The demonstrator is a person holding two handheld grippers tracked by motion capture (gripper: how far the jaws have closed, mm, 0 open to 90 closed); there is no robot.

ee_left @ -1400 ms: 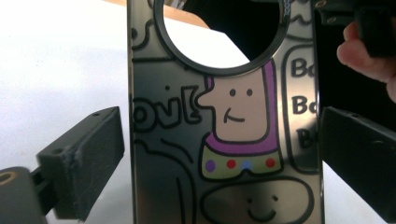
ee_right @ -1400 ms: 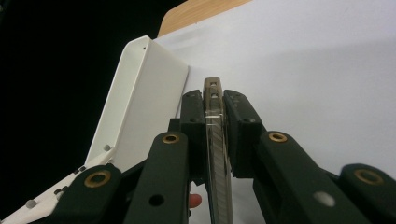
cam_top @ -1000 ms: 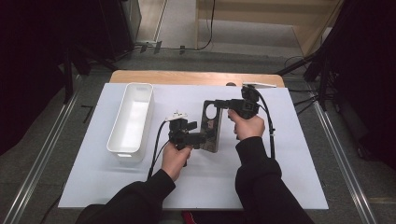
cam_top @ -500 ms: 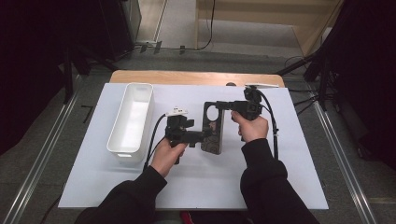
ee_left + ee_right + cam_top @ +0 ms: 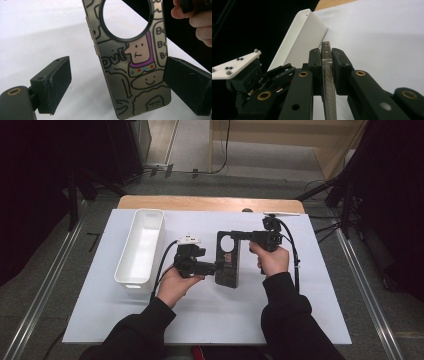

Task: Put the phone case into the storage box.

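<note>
Now the phone case (image 5: 227,259) sits mid-counter, over the white sheet (image 5: 310,285) that covers the counter, and both tools are on it. The right gripper (image 5: 239,236) comes in from the right at the case's far end, and in the right gripper view its two black fingers (image 5: 315,65) are pressed tight against either face of the case (image 5: 327,82), seen edge-on, clamped on it. The left gripper (image 5: 216,267) reaches in from the left near the case's lower half; in the left gripper view its fingers (image 5: 58,82) stand wide apart, one well clear on the left, the other just beside the case's right edge, whether touching I cannot tell. That view shows the case (image 5: 136,65) standing upright, glossy, with cartoon figures drawn on it and a big round camera hole near its top. The right hand (image 5: 193,21) shows at the upper right there. Over to the left, the long white bin (image 5: 141,247) lies lengthwise, well apart from the case. The left hand (image 5: 176,285) grips its tool from below.
</note>
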